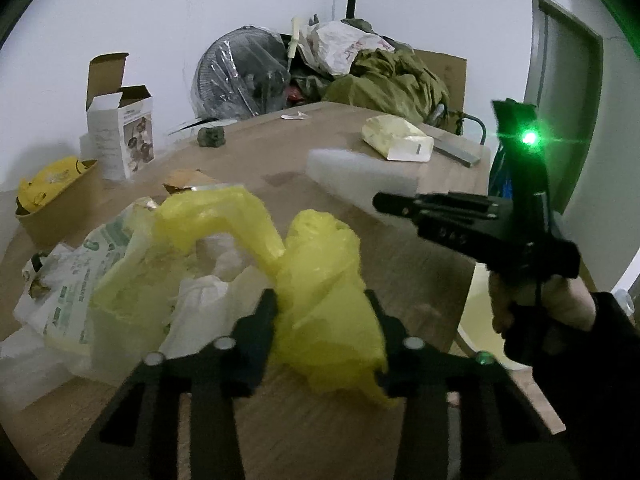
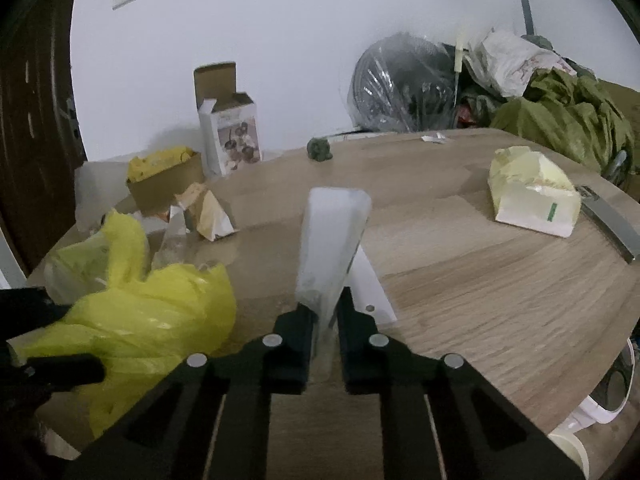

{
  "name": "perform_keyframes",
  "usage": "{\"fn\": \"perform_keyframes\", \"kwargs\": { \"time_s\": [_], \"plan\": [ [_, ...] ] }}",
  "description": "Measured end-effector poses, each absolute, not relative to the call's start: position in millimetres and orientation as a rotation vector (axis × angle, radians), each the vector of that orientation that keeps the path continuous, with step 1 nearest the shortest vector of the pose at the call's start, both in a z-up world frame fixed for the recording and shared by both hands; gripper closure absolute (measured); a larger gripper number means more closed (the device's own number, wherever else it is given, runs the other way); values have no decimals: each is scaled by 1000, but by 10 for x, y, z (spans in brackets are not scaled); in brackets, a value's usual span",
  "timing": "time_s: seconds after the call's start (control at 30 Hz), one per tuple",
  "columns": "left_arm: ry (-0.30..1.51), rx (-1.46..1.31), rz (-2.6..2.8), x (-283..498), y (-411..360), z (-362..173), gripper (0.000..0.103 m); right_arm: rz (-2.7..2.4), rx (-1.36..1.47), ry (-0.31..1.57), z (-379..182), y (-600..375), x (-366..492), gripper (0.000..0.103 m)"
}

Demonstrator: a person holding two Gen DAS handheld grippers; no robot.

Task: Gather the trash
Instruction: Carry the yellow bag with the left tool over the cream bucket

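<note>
1. The yellow plastic bag (image 1: 320, 300) lies on the near left part of the wooden table (image 1: 400, 152). Its bunched near end sits between the fingers of the left gripper (image 1: 322, 312), which are closed in part way and press on the film from both sides.
2. The white foam strip (image 2: 332, 240) is clamped at its near end by the right gripper (image 2: 325, 312), whose jaws are almost fully closed. The strip rises from the fingers and leans toward the far side, to the right of the bag.
3. Risk 1: the film is thin and slippery. A pull on 1 fold alone could let the bag slide out of the left gripper, or tear.
4. Risk 2: the bag mouth appears slack and collapsed. If it is not spread open, the strip could miss it and drop on the table.
5. Risk 3: the strip is held at 1 end only. It could pivot or bend at the pads during transfer.
6. Other trash is near the bag: a printed white bag (image 1: 80, 280) at its left and a torn paper wrapper (image 2: 208, 212) just beyond it.
7. Further out lie a pale yellow paper packet (image 2: 532, 196) at the far right, an open carton (image 2: 232, 132) at the far left, and a cardboard box (image 2: 168, 184) beside that carton.
</note>
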State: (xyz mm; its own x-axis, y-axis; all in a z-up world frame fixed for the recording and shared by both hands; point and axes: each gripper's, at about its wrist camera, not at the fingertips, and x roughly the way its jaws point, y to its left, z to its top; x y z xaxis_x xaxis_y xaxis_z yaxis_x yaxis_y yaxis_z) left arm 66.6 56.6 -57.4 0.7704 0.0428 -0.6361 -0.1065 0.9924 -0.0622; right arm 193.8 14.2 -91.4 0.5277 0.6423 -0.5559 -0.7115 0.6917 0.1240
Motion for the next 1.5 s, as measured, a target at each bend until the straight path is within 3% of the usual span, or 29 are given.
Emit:
{"fn": "perform_keyframes", "kwargs": {
  "time_s": [0.13,0.33,0.9,1.5],
  "plan": [
    [677,-90,77,660,512,-558,82,802,-107,561,-801,0,1869,96],
    [636,-71,68,633,422,-477,87,779,-88,506,-630,-268,1758,96],
    [531,-2,-81,671,-89,-207,88,587,-32,449,-433,-1344,1362,96],
    [530,59,-288,907,-706,-208,88,398,-2,532,-690,-2310,965,96]
  ]
}}
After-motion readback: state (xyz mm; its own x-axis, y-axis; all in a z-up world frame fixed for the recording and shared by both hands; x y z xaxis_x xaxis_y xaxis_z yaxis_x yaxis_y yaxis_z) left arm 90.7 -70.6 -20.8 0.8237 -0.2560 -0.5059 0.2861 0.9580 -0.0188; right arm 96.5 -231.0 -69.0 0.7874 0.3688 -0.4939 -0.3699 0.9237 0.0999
